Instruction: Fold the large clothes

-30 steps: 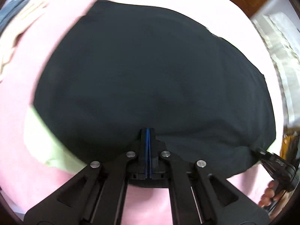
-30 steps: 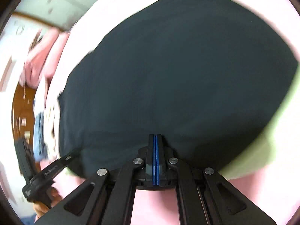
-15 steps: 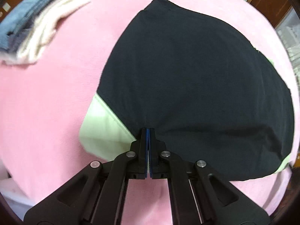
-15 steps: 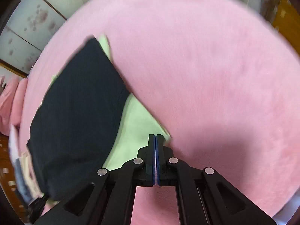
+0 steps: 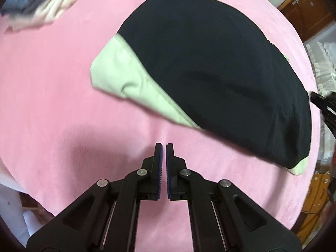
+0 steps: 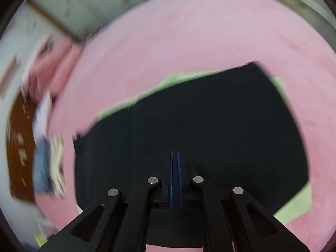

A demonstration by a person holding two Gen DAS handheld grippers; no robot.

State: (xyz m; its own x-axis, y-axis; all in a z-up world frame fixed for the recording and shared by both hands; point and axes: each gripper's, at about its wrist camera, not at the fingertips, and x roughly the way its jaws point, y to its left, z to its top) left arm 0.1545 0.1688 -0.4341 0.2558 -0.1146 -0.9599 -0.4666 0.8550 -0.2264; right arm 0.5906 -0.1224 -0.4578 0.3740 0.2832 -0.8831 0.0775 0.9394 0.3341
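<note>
Lying folded on the pink fleece-covered surface (image 5: 52, 105), the black-and-pale-green garment (image 5: 220, 67) has green fabric poking out past its dark top layer. The left hand-held gripper (image 5: 164, 147) hovers just short of it, jaws slightly parted and empty. The right hand-held gripper (image 6: 174, 154), over the dark cloth, looks barely parted and empty, though blur obscures this; a careless regrasp could catch one layer and undo the fold.

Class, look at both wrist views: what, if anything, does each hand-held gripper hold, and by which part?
Nothing. The left hand-held gripper is slightly open over the pink cover; the right hand-held gripper is slightly open above the black garment.
</note>
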